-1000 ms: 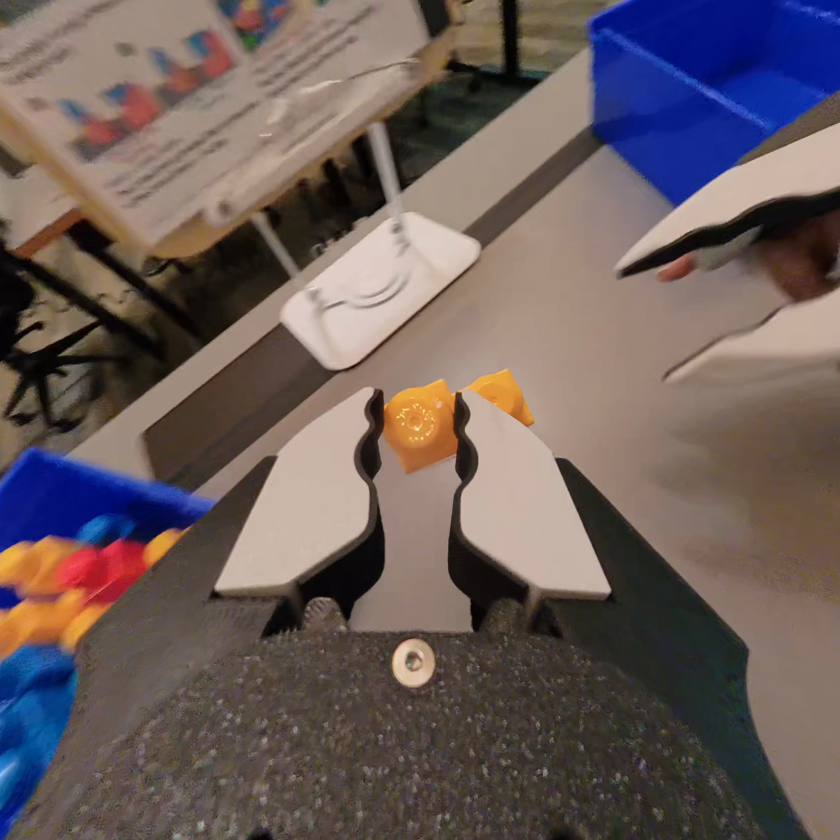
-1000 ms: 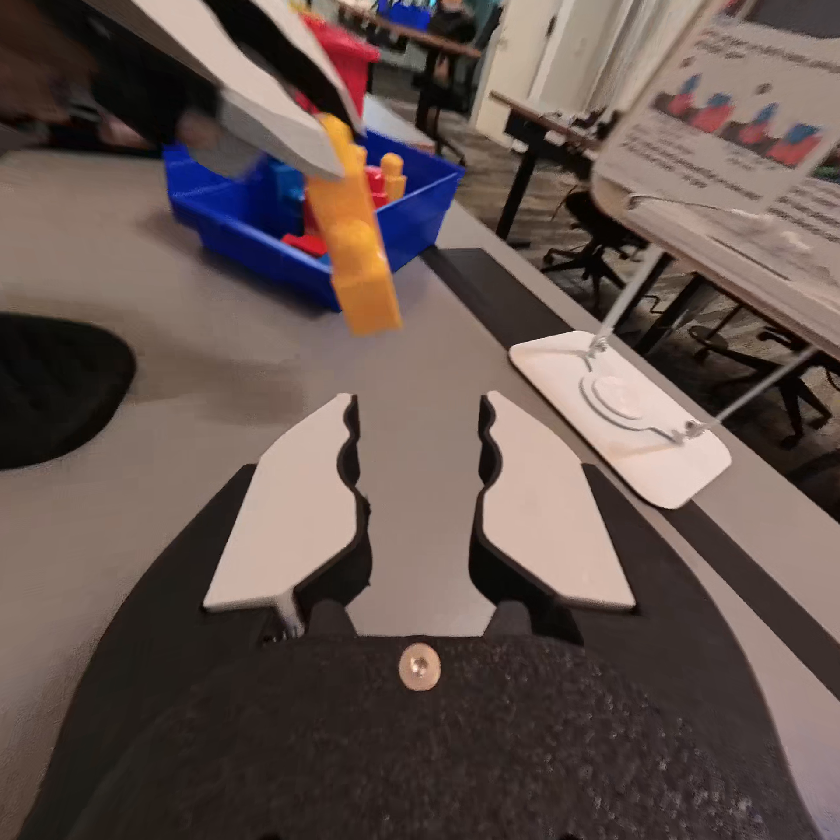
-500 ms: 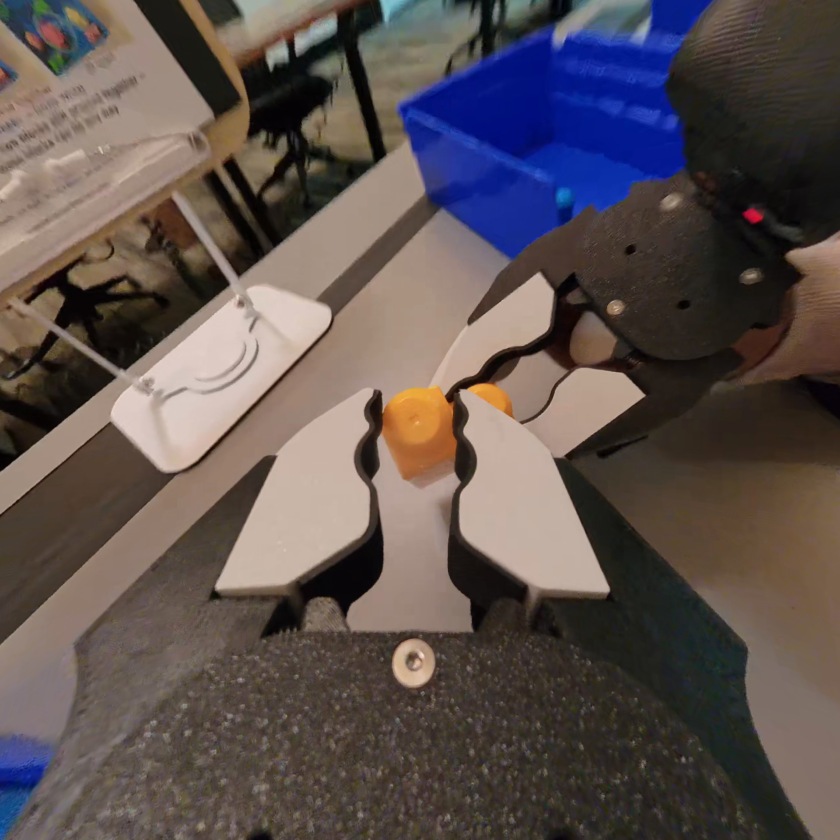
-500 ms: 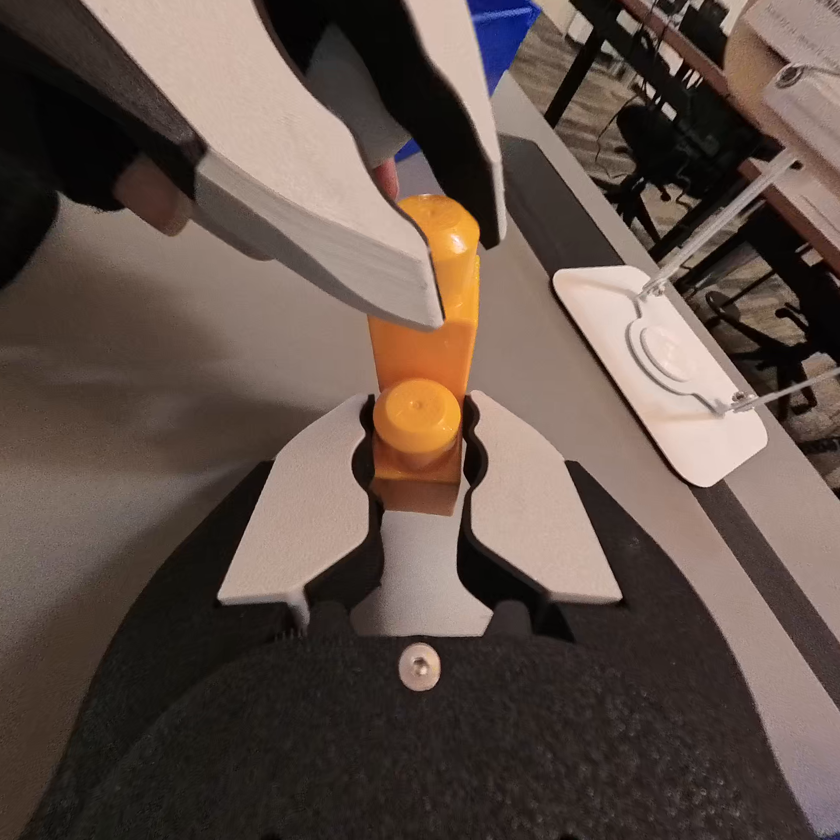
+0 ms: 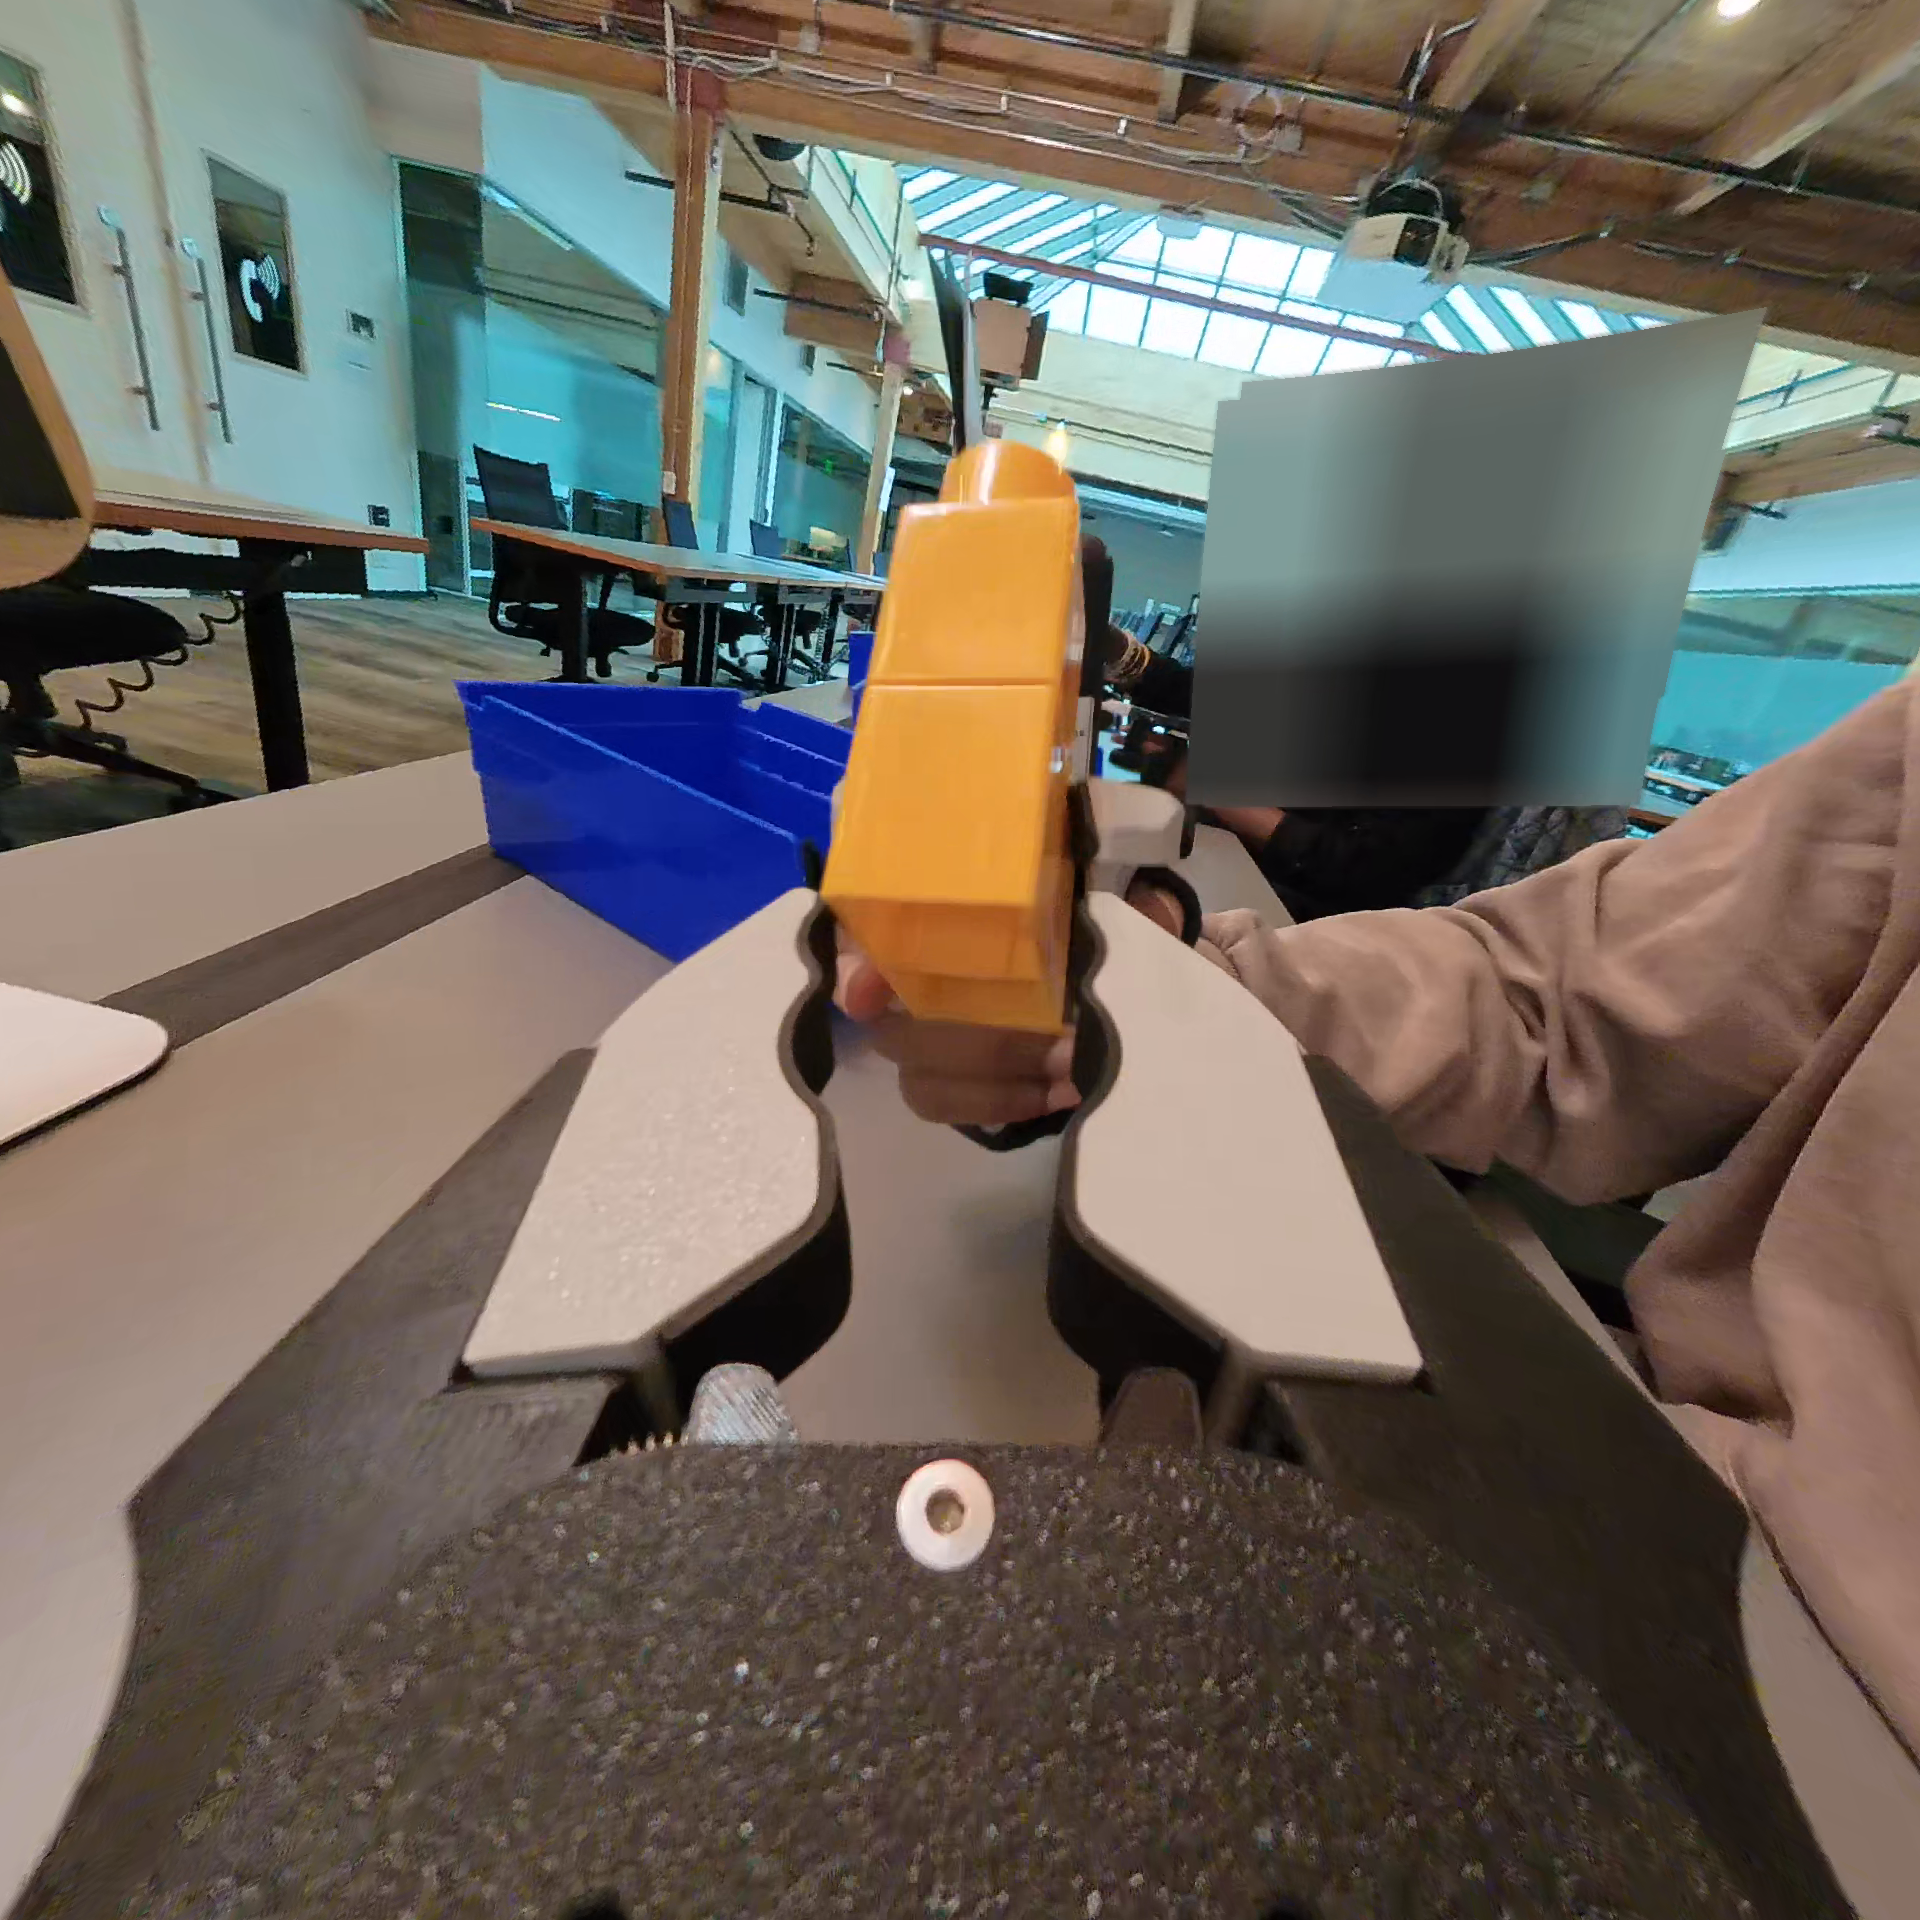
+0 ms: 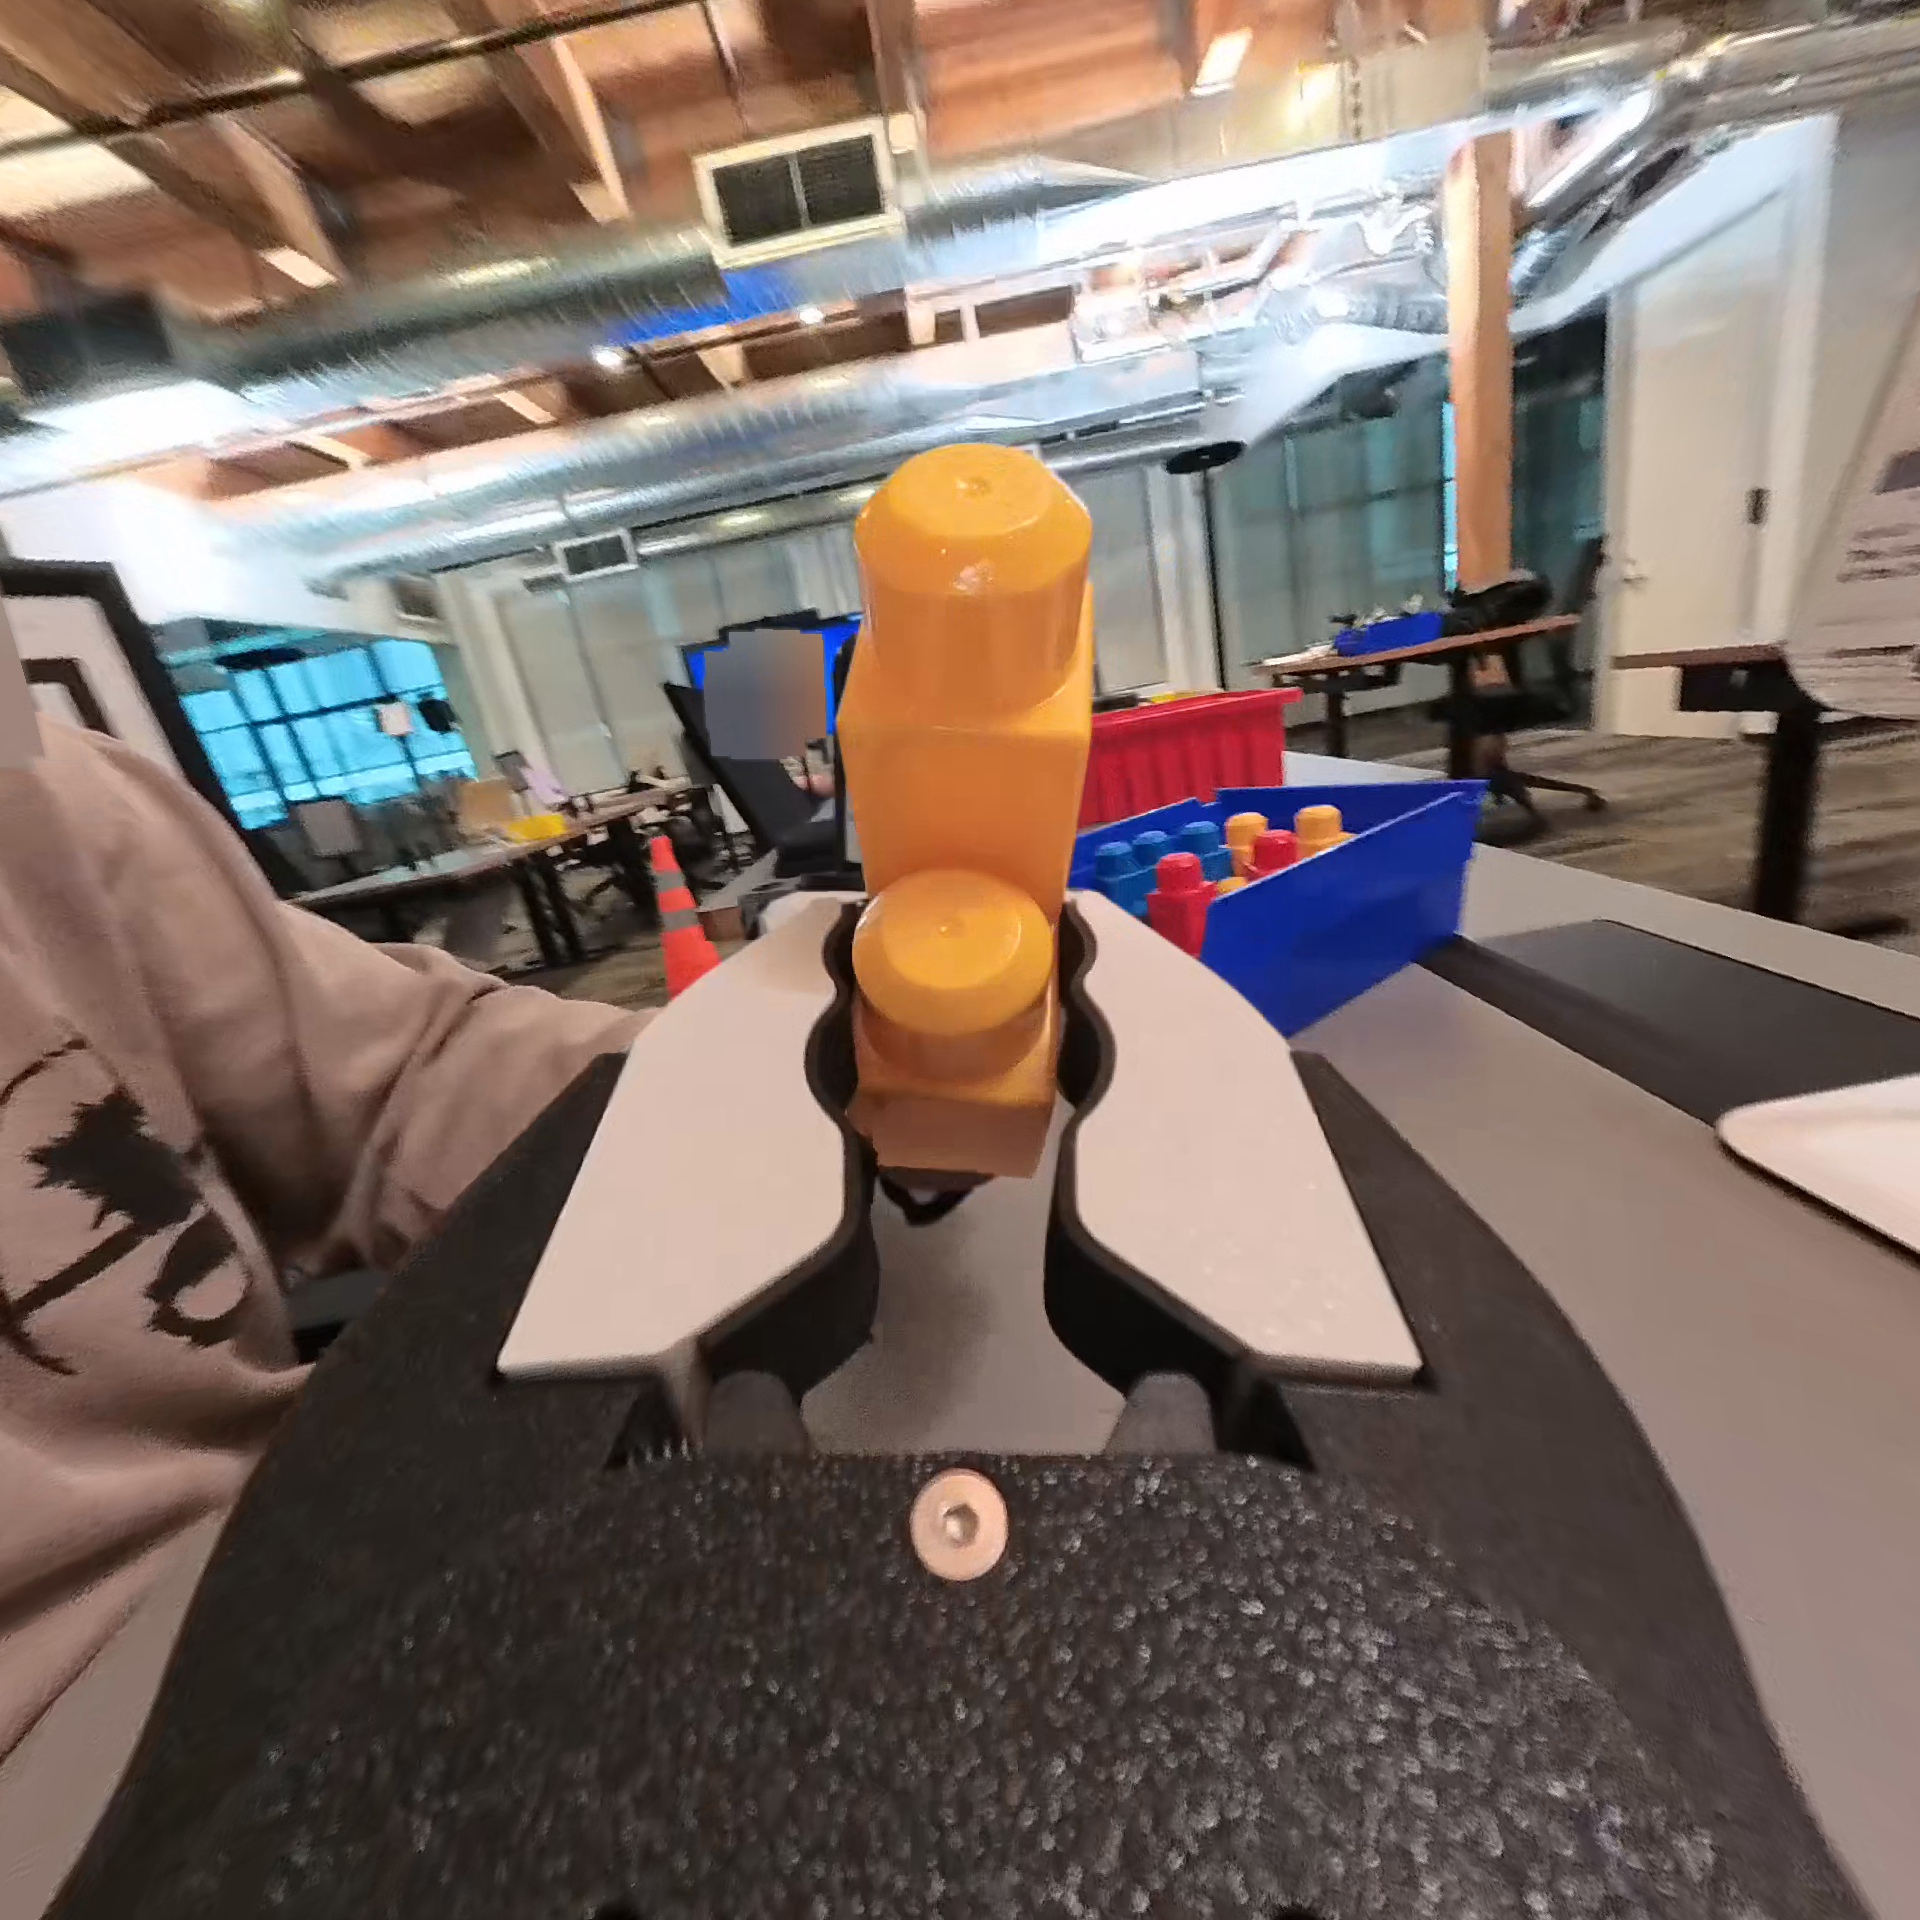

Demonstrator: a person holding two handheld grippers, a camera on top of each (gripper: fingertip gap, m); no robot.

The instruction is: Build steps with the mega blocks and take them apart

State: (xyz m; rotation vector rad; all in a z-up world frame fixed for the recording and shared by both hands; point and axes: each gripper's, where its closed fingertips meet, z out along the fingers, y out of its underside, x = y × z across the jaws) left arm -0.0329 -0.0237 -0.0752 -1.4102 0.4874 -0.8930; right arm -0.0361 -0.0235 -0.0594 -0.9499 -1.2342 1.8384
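Left wrist view: the left tool (image 5: 951, 971) has its two grey fingers (image 5: 686, 1143) drawn in narrow around the bottom of an orange stack of mega blocks (image 5: 961, 790), which stands up and away from the tips, tilted slightly. The stack's flat side faces this camera, with a seam between two blocks and one rounded stud at the top. Just behind the stack's lower end, a hand (image 5: 977, 1070) shows between the fingers, along with part of a black and white handle; whether this tool's pads actually press the block or only frame it cannot be told for certain, though the black inner edges sit against its sides. A tan sleeve (image 5: 1538, 1018) reaches in from the right. Past the tips an empty-looking blue bin (image 5: 623, 790) sits on the grey bench (image 5: 260, 1122), and the corner of a white base plate (image 5: 62, 1049) lies at the left edge.

Right wrist view shows the right tool (image 6: 956, 1029) closed on the same orange stack (image 6: 966, 790), gripping the lowest block between its wavy inner edges. From here the studs face the camera: one on the lower step between the fingertips, one higher on the taller part, so the blocks form a step. The stack is held in the air above the bench (image 6: 1558, 1247). Beyond it to the right is a blue bin (image 6: 1340, 914) holding loose red, blue and orange blocks (image 6: 1226, 852), with a red bin (image 6: 1184, 748) behind. The tan sleeve (image 6: 260, 987) fills the left side.
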